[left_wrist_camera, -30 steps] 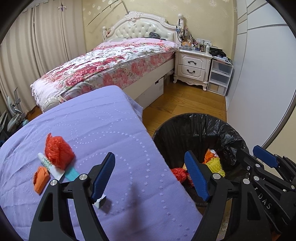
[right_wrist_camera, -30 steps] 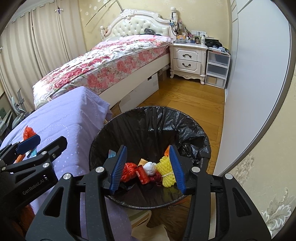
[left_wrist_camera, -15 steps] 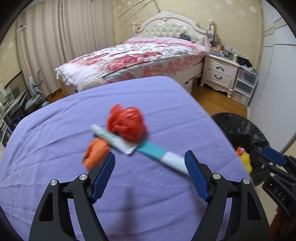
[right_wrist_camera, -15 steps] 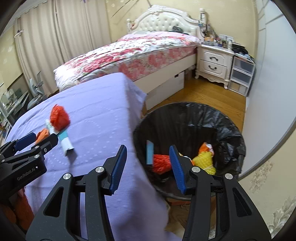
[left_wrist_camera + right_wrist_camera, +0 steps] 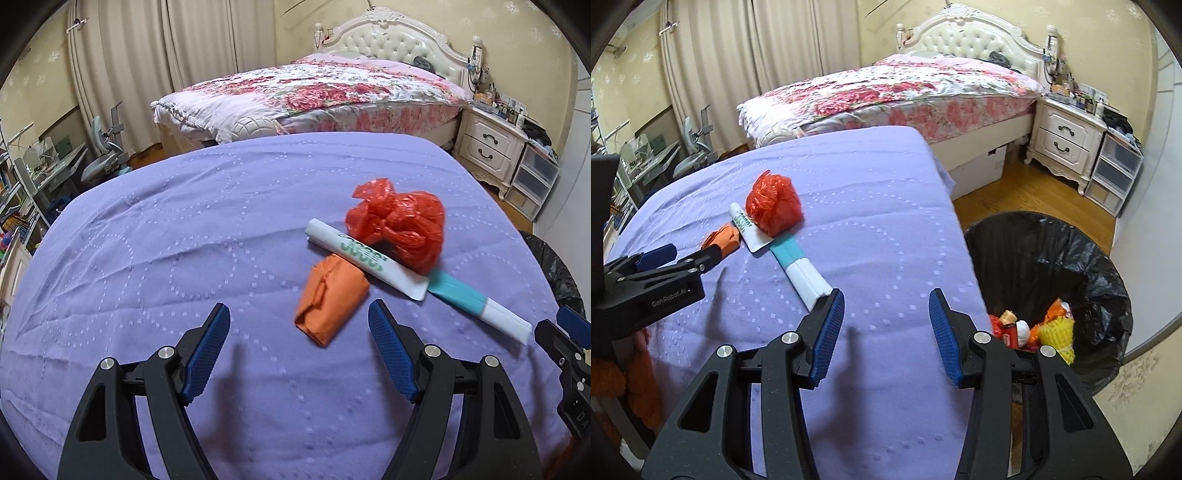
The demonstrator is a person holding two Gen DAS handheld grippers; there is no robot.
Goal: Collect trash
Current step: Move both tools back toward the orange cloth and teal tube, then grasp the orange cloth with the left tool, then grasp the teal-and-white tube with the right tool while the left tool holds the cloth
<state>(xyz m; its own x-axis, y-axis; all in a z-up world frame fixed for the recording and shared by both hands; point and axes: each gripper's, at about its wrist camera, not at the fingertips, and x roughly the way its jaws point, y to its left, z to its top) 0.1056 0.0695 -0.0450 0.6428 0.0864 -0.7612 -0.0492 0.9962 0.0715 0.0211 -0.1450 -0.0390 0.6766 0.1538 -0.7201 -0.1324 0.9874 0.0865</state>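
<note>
On the purple-covered table [image 5: 184, 240] lie a crumpled red plastic bag [image 5: 400, 225], a white tube with green print [image 5: 365, 258], a folded orange wrapper [image 5: 330, 297] and a teal-and-white box [image 5: 480, 308]. My left gripper [image 5: 299, 350] is open and empty, just in front of the orange wrapper. My right gripper [image 5: 886, 332] is open and empty above the table's right edge, its left finger beside the end of the teal-and-white box [image 5: 803, 269]. The red bag [image 5: 774, 205], the tube [image 5: 746, 229] and the wrapper [image 5: 724, 236] also show in the right wrist view. The black-lined trash bin [image 5: 1071, 258] stands at the right, holding several pieces of trash.
A bed with a floral cover [image 5: 886, 92] stands beyond the table. A white nightstand [image 5: 1067, 140] and plastic drawers [image 5: 1115, 177] are at the back right on the wooden floor. A desk and chair [image 5: 99, 158] stand at the far left.
Both grippers swung left from above the bin to over the table. The trash pile now sits right in front of my left gripper. Both stayed open and empty.
</note>
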